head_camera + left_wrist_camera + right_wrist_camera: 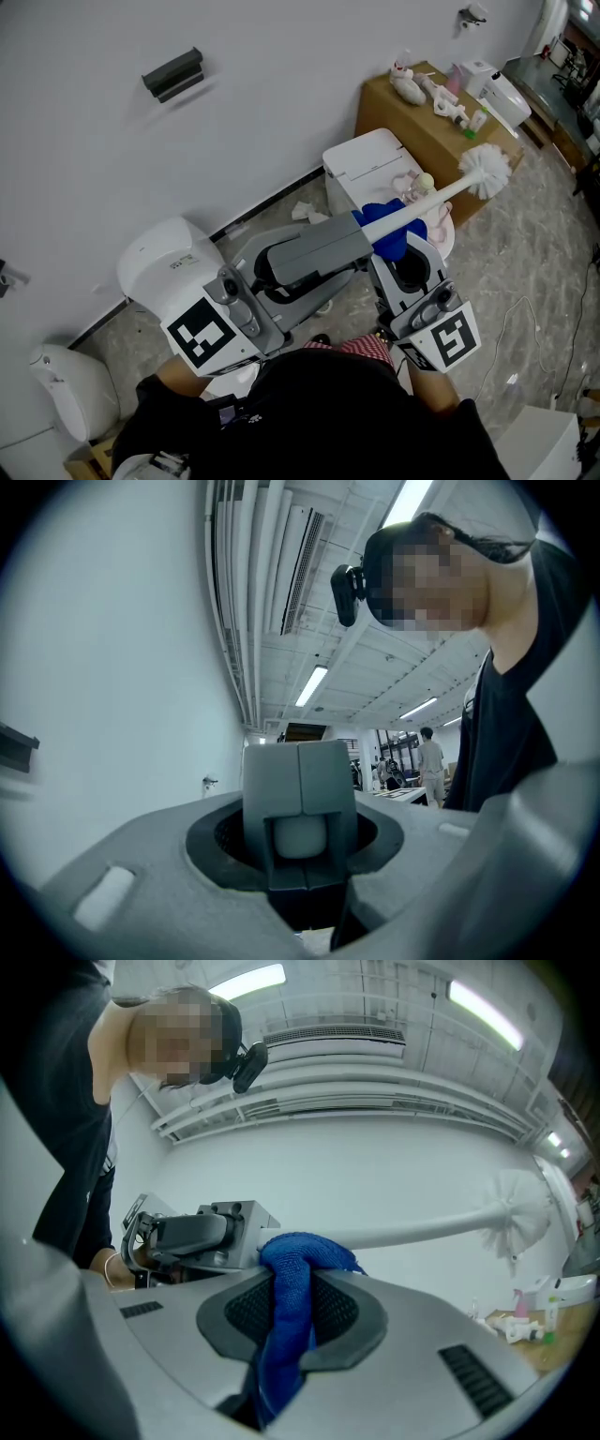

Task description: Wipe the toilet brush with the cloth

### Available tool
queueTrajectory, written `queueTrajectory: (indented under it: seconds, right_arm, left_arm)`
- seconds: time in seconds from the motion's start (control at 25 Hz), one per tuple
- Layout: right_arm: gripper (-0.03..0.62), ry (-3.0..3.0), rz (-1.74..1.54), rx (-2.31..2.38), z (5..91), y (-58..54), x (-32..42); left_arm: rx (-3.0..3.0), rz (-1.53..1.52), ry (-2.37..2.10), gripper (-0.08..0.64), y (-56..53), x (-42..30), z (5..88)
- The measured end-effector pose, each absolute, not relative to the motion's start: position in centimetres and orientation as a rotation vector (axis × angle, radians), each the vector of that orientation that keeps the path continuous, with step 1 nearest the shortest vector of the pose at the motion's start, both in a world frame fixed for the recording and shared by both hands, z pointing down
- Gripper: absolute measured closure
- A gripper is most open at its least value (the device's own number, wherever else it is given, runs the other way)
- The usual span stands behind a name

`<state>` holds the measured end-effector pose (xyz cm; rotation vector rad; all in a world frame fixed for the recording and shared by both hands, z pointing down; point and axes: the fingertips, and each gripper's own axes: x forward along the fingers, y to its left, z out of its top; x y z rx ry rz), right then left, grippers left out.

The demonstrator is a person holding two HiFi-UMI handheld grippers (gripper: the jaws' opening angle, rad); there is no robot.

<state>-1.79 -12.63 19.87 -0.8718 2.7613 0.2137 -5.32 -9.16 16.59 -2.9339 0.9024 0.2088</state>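
A white toilet brush is held out level, its bristle head (485, 171) at the upper right and its handle (433, 196) running back to my left gripper (361, 236). That gripper is shut on the handle's end (300, 837), which shows between its grey fingers (272, 780). A blue cloth (394, 225) is wrapped over the handle just beyond the left gripper. My right gripper (398, 246) is shut on the cloth (291, 1316) from below. The right gripper view shows the handle (412, 1233) passing behind the cloth to the bristle head (525, 1206).
A white toilet (375, 169) stands under the brush by the wall. A brown cabinet (422, 127) behind it carries toys and bottles. A white domed bin (164, 262) sits to the left. A cable (511, 323) lies on the marble floor. A black holder (173, 73) hangs on the wall.
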Motion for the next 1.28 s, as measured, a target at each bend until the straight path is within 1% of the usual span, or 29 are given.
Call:
queueTrajectory:
  seconds: [0.4, 0.56, 1.28]
  right_arm:
    - [0.522, 2.747, 0.191, -0.918, 20.2, -11.9, 0.1]
    - [0.522, 2.724, 0.151, -0.945, 20.2, -12.4, 0.7]
    - [0.522, 2.694, 0.150, -1.034, 20.4, -13.4, 2.1]
  left_arm:
    - [-2.952, 0.185, 0.881, 0.388, -8.0, -4.1, 17.1]
    - [-2.949, 0.187, 0.878, 0.388, -8.0, -4.1, 16.9]
    - [-2.973, 0.221, 0.858, 0.391, -8.2, -4.4, 17.6]
